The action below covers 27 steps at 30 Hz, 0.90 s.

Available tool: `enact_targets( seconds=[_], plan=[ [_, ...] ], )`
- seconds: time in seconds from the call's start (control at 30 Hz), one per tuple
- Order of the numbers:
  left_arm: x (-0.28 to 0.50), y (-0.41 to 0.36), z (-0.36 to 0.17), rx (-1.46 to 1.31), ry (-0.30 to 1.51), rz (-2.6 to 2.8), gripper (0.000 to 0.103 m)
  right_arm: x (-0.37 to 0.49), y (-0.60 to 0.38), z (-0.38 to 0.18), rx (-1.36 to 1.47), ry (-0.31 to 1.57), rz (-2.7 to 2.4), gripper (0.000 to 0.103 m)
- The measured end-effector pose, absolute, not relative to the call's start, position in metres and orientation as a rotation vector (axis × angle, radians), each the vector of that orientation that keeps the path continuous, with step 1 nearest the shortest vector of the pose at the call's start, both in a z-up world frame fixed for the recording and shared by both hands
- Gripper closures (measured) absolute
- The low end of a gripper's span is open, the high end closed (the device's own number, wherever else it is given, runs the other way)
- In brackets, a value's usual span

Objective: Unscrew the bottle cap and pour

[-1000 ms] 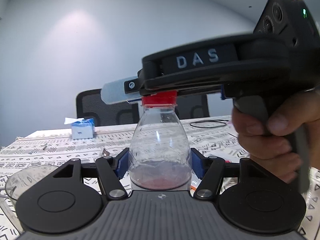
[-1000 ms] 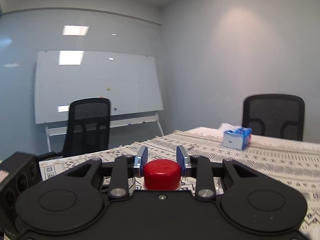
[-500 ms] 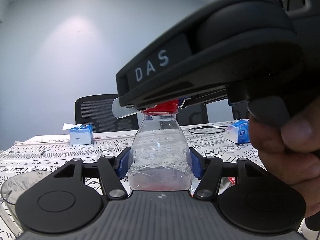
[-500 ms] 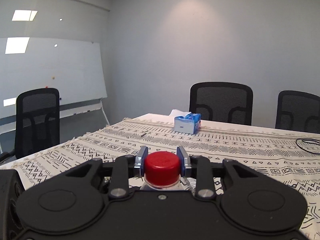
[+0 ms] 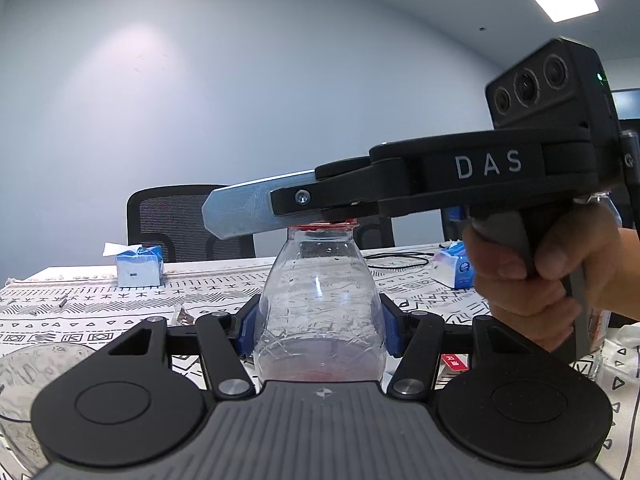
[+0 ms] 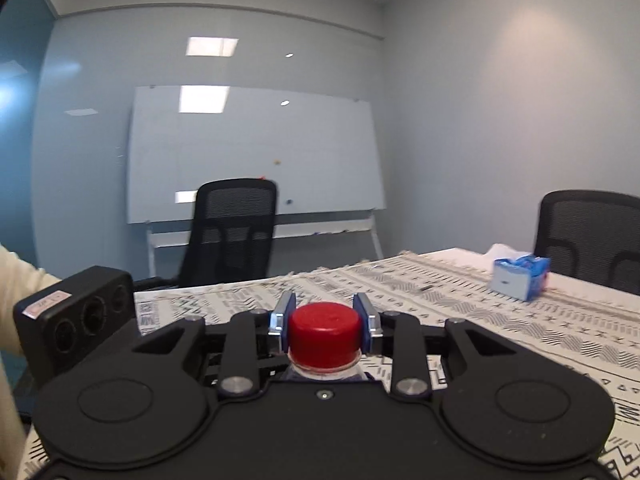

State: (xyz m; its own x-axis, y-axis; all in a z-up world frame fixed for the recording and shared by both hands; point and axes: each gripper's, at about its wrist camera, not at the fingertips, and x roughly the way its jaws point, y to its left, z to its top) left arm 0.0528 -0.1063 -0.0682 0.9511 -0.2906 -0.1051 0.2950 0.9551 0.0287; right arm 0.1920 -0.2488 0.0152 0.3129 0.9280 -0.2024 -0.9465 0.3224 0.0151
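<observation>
Jaws of right gripper (image 6: 325, 322) pinching red cap (image 6: 324, 330); left gripper (image 5: 320, 326) jaws, just closing, clamped round clear bottle (image 5: 320, 304), upright on tabletop (image 5: 80, 304) mid-span. Risk: squeezed soft wall buckling, bottle spinning with cap, spill once loosened.

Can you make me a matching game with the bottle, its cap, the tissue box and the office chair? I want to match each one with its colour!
Things:
1. bottle
2. cap
3. tissue box
4. office chair

Colours:
A. black
B. red
C. see-through
D. blue and white

Right pairs: 1-C, 2-B, 3-D, 4-A
</observation>
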Motion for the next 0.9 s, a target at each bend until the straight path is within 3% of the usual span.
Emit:
enact_targets(
  seconds=[0.03, 0.1, 0.2, 0.27, 0.33, 0.37, 0.4, 0.9],
  plan=[
    [0.054, -0.106, -0.068, 0.045, 0.1, -0.295, 0.048, 0.188, -0.246, 0.019, -0.122, 0.204, 1.2, 0.069],
    [0.057, -0.105, -0.068, 0.048, 0.099, -0.286, 0.048, 0.173, -0.238, 0.026, -0.131, 0.212, 1.07, 0.054],
    [0.059, -0.104, -0.069, 0.051, 0.098, -0.273, 0.048, 0.145, -0.225, 0.031, -0.138, 0.204, 0.842, 0.047],
    [0.06, -0.104, -0.069, 0.051, 0.098, -0.267, 0.048, 0.135, -0.219, 0.03, -0.13, 0.208, 0.764, 0.047],
    [0.059, -0.104, -0.068, 0.052, 0.097, -0.267, 0.047, 0.128, -0.215, 0.028, -0.139, 0.211, 0.732, 0.054],
    [0.057, -0.105, -0.068, 0.051, 0.095, -0.266, 0.047, 0.126, -0.215, 0.026, -0.14, 0.212, 0.747, 0.069],
    [0.056, -0.105, -0.067, 0.05, 0.095, -0.272, 0.047, 0.124, -0.215, 0.024, -0.143, 0.204, 0.753, 0.07],
    [0.069, -0.098, -0.069, 0.039, 0.109, -0.31, 0.047, 0.173, -0.256, 0.027, -0.175, 0.207, 1.167, 0.069]
  ],
)
